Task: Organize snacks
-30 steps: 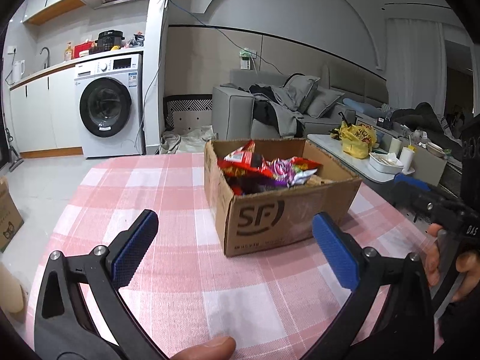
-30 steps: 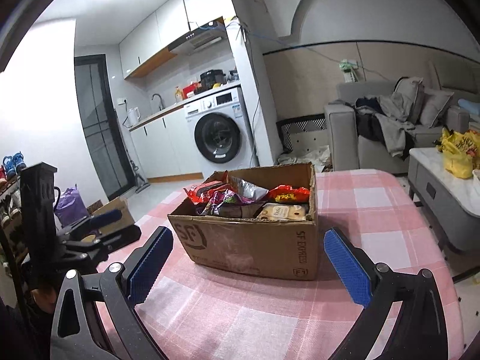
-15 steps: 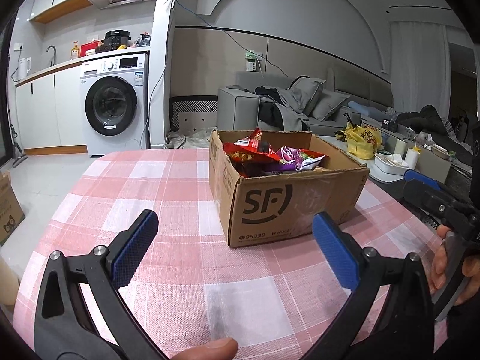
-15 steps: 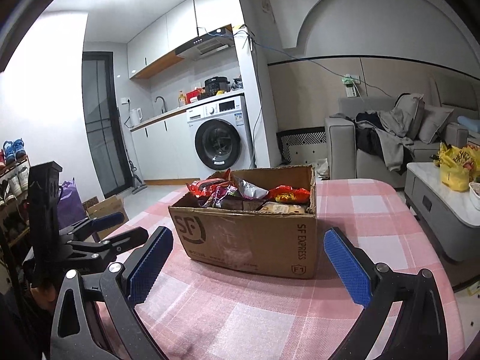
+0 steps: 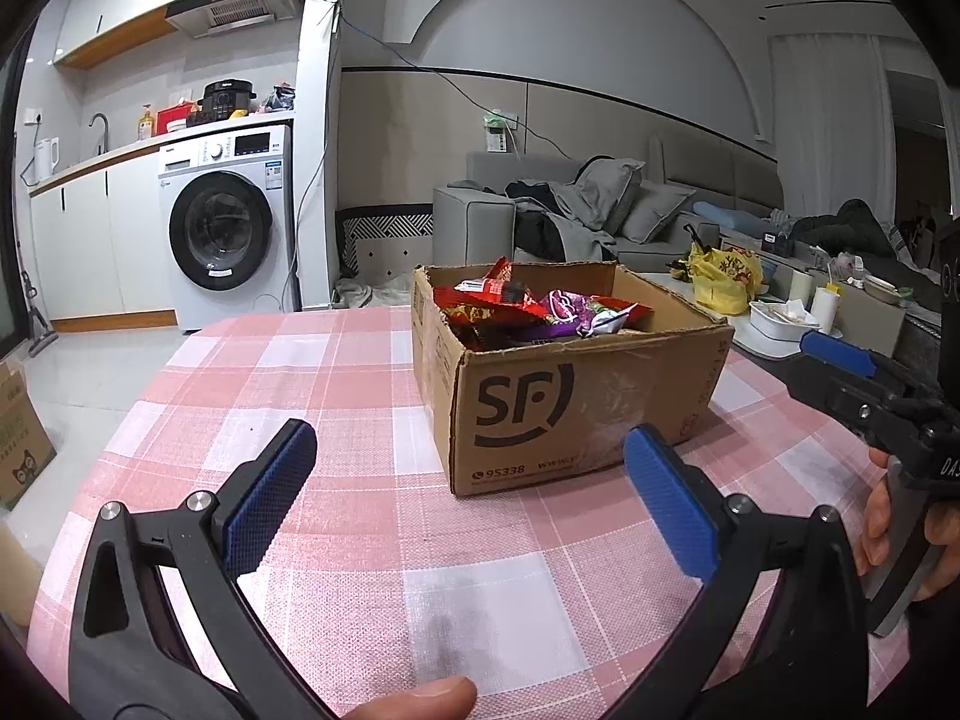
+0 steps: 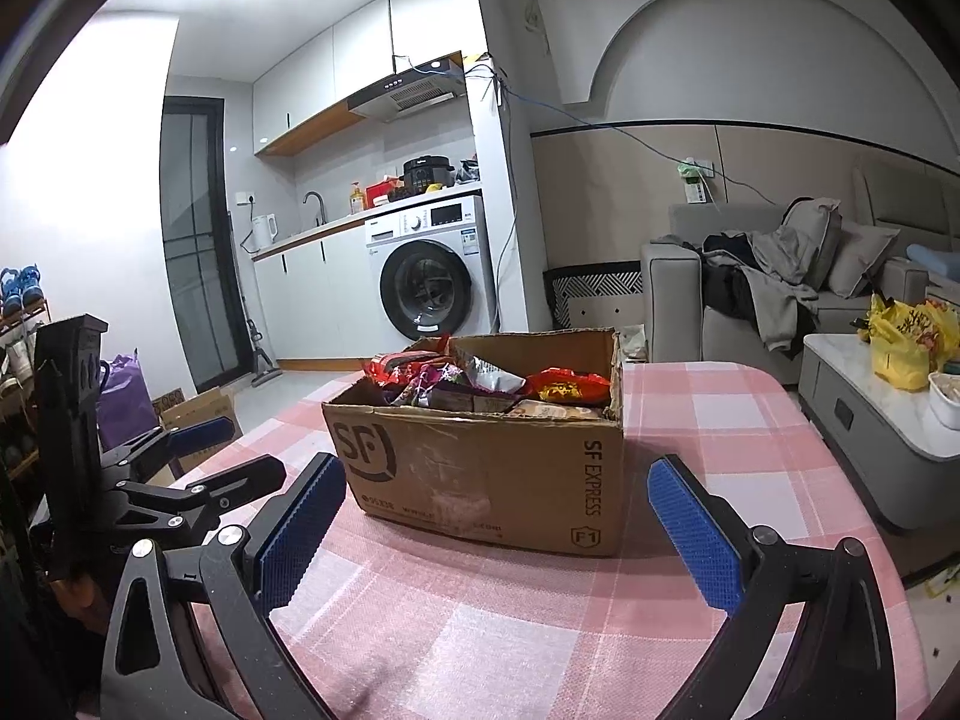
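Observation:
A brown SF cardboard box (image 5: 570,396) stands on the pink checked table (image 5: 312,372), open at the top and filled with several snack packets (image 5: 528,309). It also shows in the right wrist view (image 6: 486,468), with the snack packets (image 6: 480,384) inside. My left gripper (image 5: 471,480) is open and empty, low over the table in front of the box. My right gripper (image 6: 495,516) is open and empty, also low in front of the box. The right gripper appears at the right edge of the left wrist view (image 5: 864,384); the left gripper appears at the left of the right wrist view (image 6: 180,468).
A washing machine (image 5: 225,222) and kitchen counter stand behind the table. A grey sofa (image 5: 576,210) with clothes is at the back right. A low white table (image 6: 882,420) with a yellow bag (image 6: 906,336) stands right of the checked table. A cardboard box (image 5: 18,438) sits on the floor at left.
Both grippers have dropped lower and moved slightly closer to the box, so the box looks larger and its contents are seen from a flatter angle. Both stay open and empty.

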